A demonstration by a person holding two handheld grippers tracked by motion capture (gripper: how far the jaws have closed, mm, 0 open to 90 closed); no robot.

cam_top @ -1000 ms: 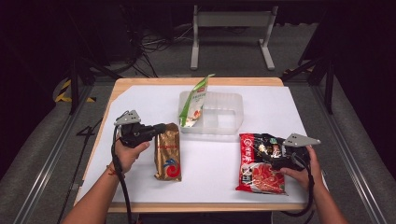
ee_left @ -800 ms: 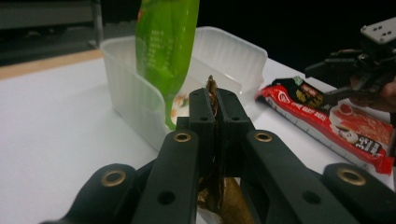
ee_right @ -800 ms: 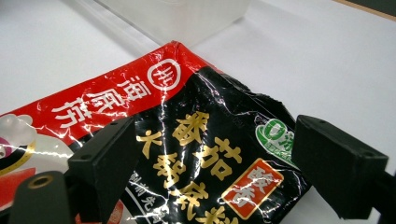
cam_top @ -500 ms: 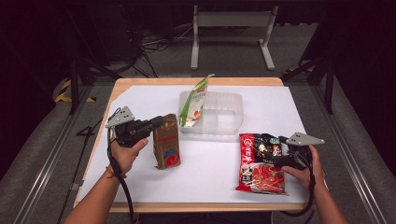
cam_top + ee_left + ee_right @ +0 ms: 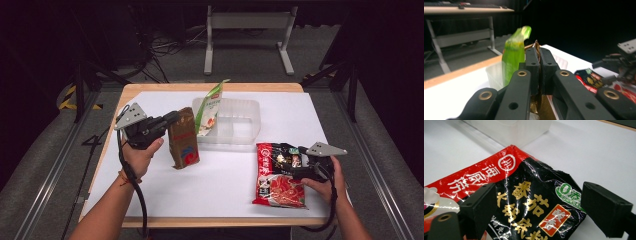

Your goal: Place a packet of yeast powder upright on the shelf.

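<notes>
- Nearest, at the right, a red and black noodle packet (image 5: 279, 174) lies flat on the white table cover (image 5: 220, 185), close to the near edge. The right gripper (image 5: 536, 212) is held over its far end with the jaws wide apart and nothing between them.
- At the left, a brown pouch (image 5: 182, 138) is held by the left gripper (image 5: 167, 120), pinched at its top edge with the jaws almost together. The pouch hangs tilted; whether its lower corner touches the cover cannot be told.
- The pouch is judged light and soft, with slick crinkly film. The flat top seal is the best place for a grip, since the filled body would give and slip.
- Farther off, a clear tray (image 5: 235, 122) sits at mid-table, with a green packet (image 5: 209, 107) leaning upright in its left part, just beside the pouch.
- Open room is left in the tray's right compartments and on the cover between pouch and noodle packet. The wooden table edge (image 5: 150, 89) lies well beyond.
</notes>
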